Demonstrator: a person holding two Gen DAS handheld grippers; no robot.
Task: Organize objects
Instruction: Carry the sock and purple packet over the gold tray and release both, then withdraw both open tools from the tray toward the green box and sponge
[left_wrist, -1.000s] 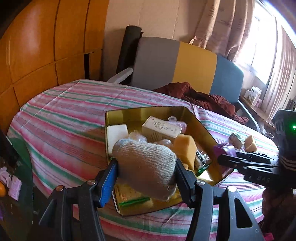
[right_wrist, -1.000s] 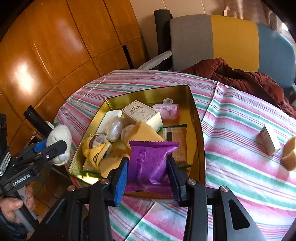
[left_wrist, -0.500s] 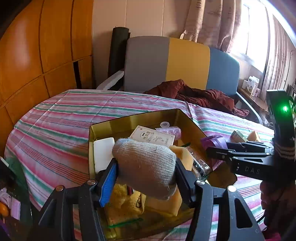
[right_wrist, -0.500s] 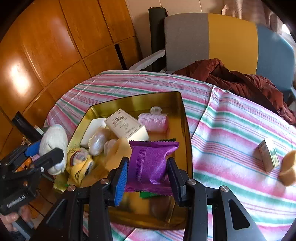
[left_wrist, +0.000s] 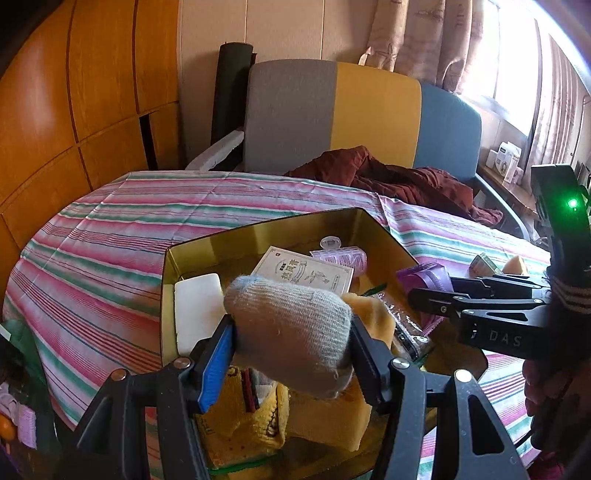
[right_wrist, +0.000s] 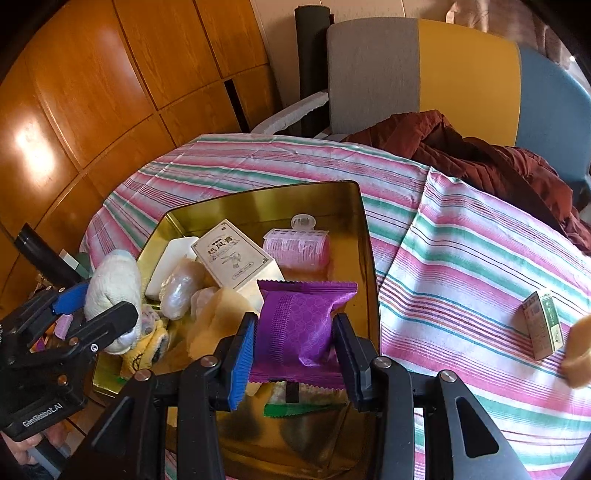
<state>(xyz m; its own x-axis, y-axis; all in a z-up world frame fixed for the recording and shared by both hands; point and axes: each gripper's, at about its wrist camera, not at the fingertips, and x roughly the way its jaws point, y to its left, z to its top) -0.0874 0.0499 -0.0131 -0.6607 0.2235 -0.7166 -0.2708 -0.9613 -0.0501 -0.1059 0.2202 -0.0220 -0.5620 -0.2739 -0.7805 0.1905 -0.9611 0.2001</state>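
Note:
A gold tin tray (left_wrist: 258, 236) (right_wrist: 273, 201) sits on the striped table. It holds a white box (right_wrist: 232, 254), a pink hair roller (right_wrist: 295, 249), a white soap bar (left_wrist: 195, 310), yellow sponges (left_wrist: 369, 317) and other items. My left gripper (left_wrist: 291, 332) is shut on a grey rolled sock (left_wrist: 291, 325), held above the tray's near left side; it also shows in the right wrist view (right_wrist: 110, 295). My right gripper (right_wrist: 295, 339) is shut on a purple packet (right_wrist: 299, 321), held over the tray's near right part.
A small green-and-white box (right_wrist: 541, 325) and a yellow sponge piece (right_wrist: 578, 354) lie on the cloth right of the tray. A dark red garment (right_wrist: 480, 158) lies on the chair (left_wrist: 332, 110) behind the table. Wooden wall panels stand at left.
Both grippers have moved forward over the tray with their loads still held. The tray contents appear closer and lower in both views.

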